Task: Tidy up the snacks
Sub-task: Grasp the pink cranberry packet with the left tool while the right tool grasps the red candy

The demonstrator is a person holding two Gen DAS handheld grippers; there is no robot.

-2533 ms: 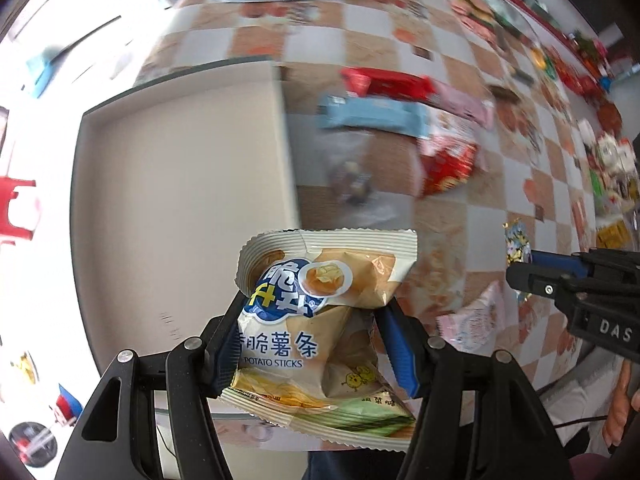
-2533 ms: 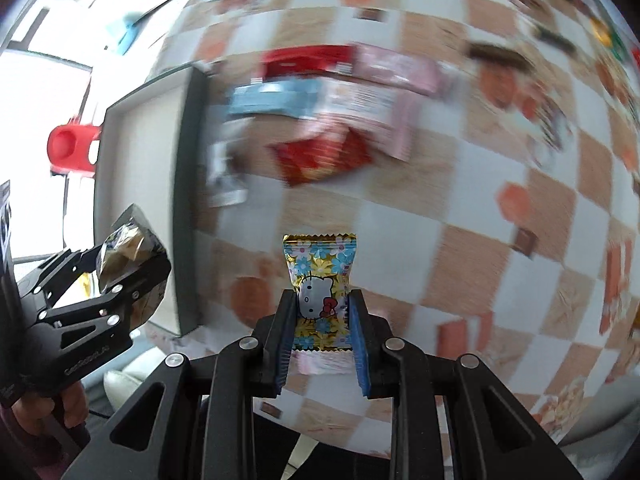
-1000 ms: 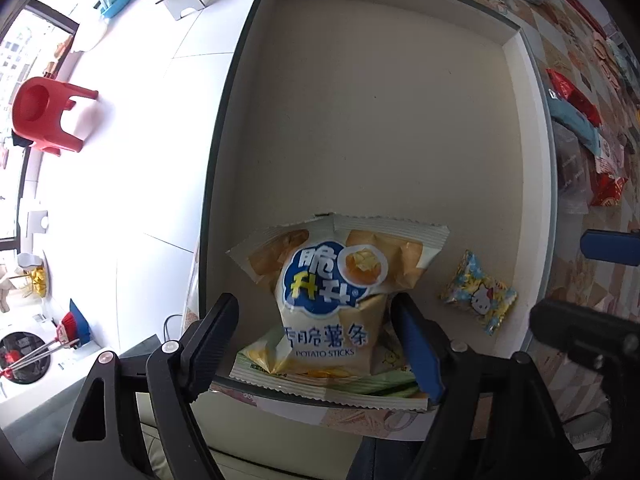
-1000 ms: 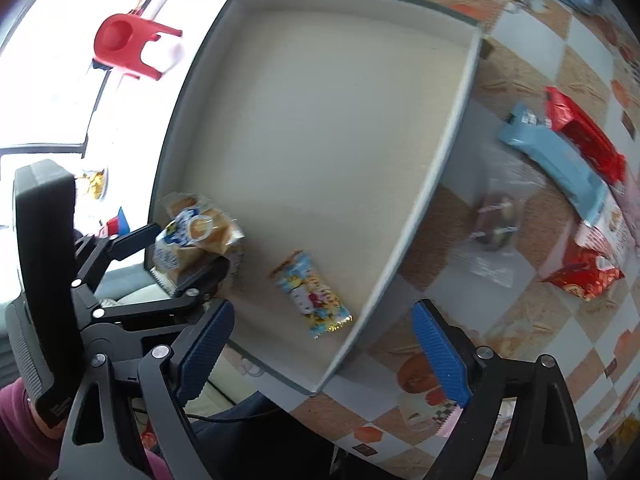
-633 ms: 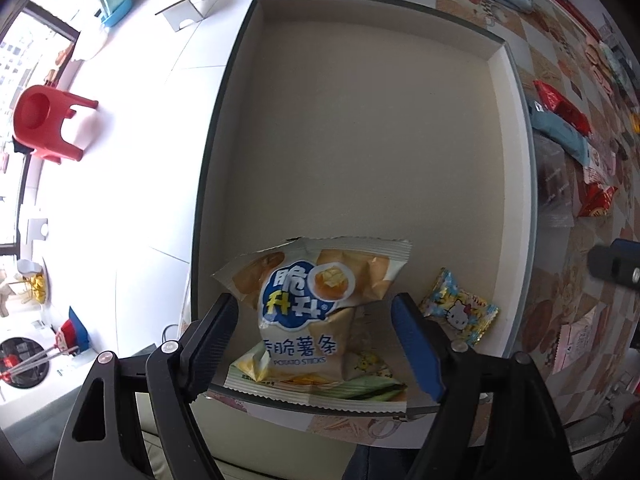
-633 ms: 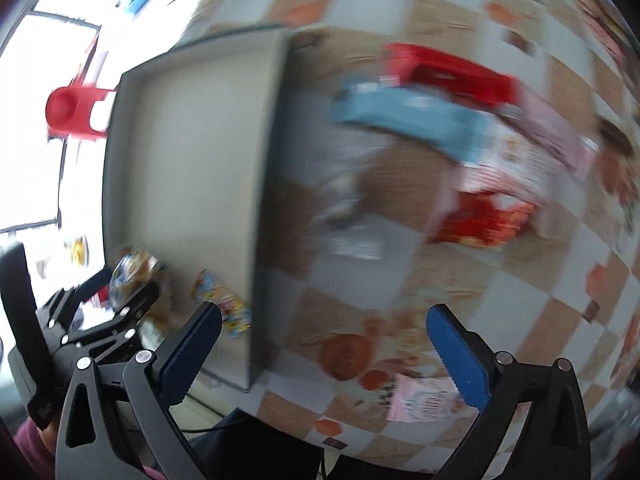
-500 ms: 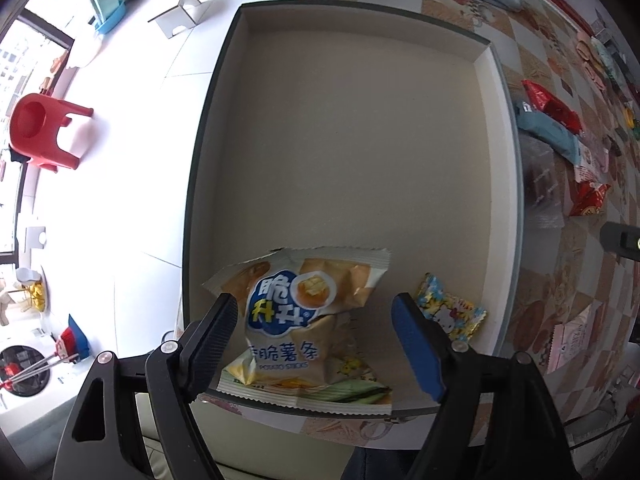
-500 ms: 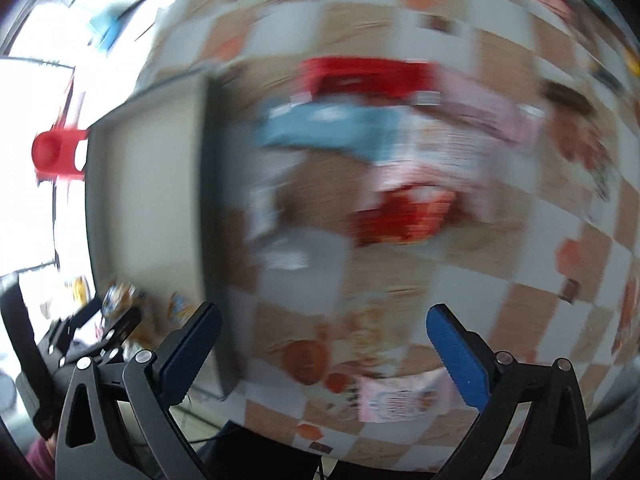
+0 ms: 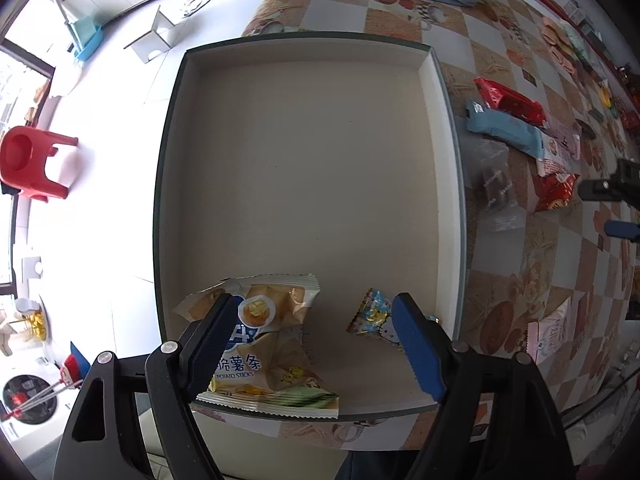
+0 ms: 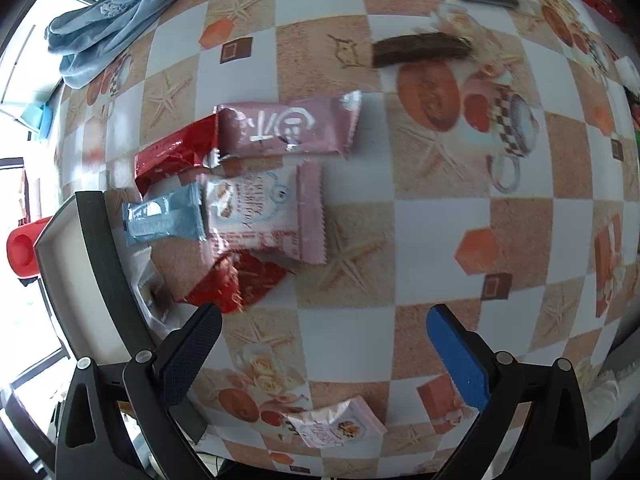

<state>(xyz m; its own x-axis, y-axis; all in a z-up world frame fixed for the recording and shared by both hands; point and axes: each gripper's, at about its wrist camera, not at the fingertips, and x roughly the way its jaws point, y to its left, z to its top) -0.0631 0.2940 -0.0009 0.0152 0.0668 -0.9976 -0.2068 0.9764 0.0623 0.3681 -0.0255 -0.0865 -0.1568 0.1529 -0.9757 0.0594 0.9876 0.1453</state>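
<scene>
A shallow beige box with a dark rim lies on the checked tablecloth. In its near corner rests a potato sticks bag, with a small Hello Kitty candy beside it. My left gripper hovers above them, open, with neither pad touching the bag. My right gripper stands wide open over bare tablecloth, nothing between its fingers. Just beyond it lie loose snacks: a red pack, a white-and-pink pack, a blue bar, a pink bar and a red wrapper.
A clear packet sits against the box rim. A small pink pack lies near the table's front edge, a brown bar further back. A blue cloth lies at the far corner. A red stool stands on the floor.
My left gripper has lifted and drawn back from the potato sticks bag, which stays in the box. My right gripper swung from over the box to the table snacks, its jaws wider.
</scene>
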